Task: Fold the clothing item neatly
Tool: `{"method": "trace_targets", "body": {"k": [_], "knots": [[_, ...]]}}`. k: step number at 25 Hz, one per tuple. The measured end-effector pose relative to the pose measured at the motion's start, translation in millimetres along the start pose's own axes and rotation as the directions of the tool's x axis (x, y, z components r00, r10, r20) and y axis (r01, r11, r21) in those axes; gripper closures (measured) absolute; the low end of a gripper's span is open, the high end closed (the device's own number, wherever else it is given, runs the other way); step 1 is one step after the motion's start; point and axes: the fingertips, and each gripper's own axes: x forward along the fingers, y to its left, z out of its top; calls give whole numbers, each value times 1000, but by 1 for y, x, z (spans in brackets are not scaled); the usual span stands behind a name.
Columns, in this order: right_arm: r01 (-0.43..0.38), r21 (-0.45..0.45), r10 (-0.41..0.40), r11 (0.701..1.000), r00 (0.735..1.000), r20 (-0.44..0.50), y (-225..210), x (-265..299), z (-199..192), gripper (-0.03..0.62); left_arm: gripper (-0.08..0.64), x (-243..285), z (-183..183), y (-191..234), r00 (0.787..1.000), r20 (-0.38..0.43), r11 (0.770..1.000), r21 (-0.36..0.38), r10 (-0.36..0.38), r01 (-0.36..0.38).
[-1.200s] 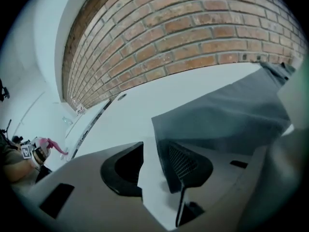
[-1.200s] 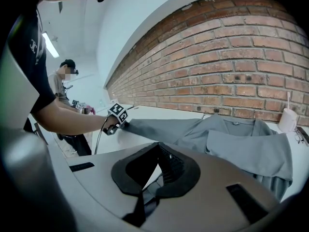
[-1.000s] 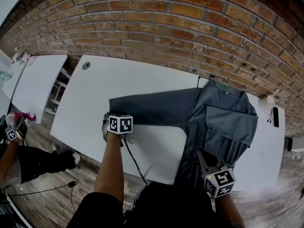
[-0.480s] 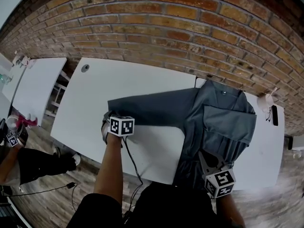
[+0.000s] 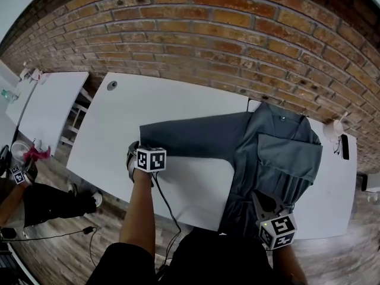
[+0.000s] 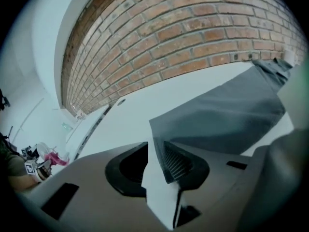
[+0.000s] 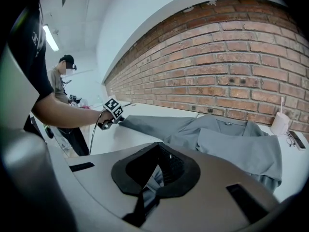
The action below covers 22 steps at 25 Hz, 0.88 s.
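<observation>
A grey long-sleeved shirt lies on the white table, collar toward the brick wall. One sleeve is stretched flat to the left, and the other is folded across the body. My left gripper sits at that sleeve's cuff. Its jaws are opening, and in the left gripper view only white table shows in the gap, with the cuff corner just past the tips. My right gripper is at the shirt's near hem and shut, with grey fabric pinched between the jaws.
A second white table stands to the left, with a person beside it. A white cup and glasses sit at the table's far right. A cable hangs from my left gripper. The brick wall runs behind.
Both grippers stay nearly where they were, the left at the cuff and the right at the hem. The shirt lies the same. Only the view has shifted slightly.
</observation>
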Motion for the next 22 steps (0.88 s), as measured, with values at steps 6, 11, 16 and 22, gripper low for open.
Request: {"method": "trace_targets", "body": {"k": [6,11,16,22], "knots": [[-4,-20,3,1000,1000,-22,8,6,-4,591,415,19,-3,-1,997,11,993,-91,-74,74],[-4,-35,3,999,1000,-29,12,11,-1,591,385,12,15,9,989,99,970,-207,-109,128],[-1,-40,0,999,999,-35,12,16,2,591,385,16,26,5,984,96,968,-187,-150,166],[1,-49,-2,999,999,-37,14,20,2,591,385,33,18,-7,981,37,967,-169,-188,192]]}}
